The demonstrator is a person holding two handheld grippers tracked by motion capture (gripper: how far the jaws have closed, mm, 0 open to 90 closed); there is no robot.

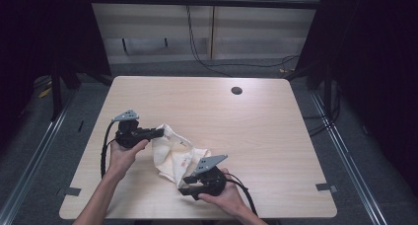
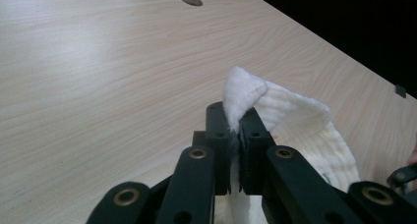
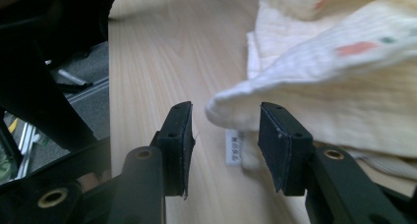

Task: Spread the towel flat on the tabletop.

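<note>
A crumpled cream cloth (image 1: 175,153) with small coloured marks lies on the wooden table (image 1: 246,131), left of centre near the front. My left gripper (image 1: 160,132) is shut on the cloth's upper left edge; in the left gripper view a white fold of the cloth (image 2: 251,94) sticks up from between the closed jaws of the left gripper (image 2: 235,118). My right gripper (image 1: 183,189) is at the cloth's near edge. It is open (image 3: 225,128), and a rounded corner of the cloth (image 3: 314,96) reaches into the gap between its pads without being pinched. A small white label (image 3: 233,148) lies under that corner.
A round cable hole (image 1: 236,90) sits in the table's far right part. Metal floor rails (image 1: 345,151) run along both sides of the table, and cables (image 1: 197,52) trail on the floor behind it. The table's left edge is close in the right gripper view.
</note>
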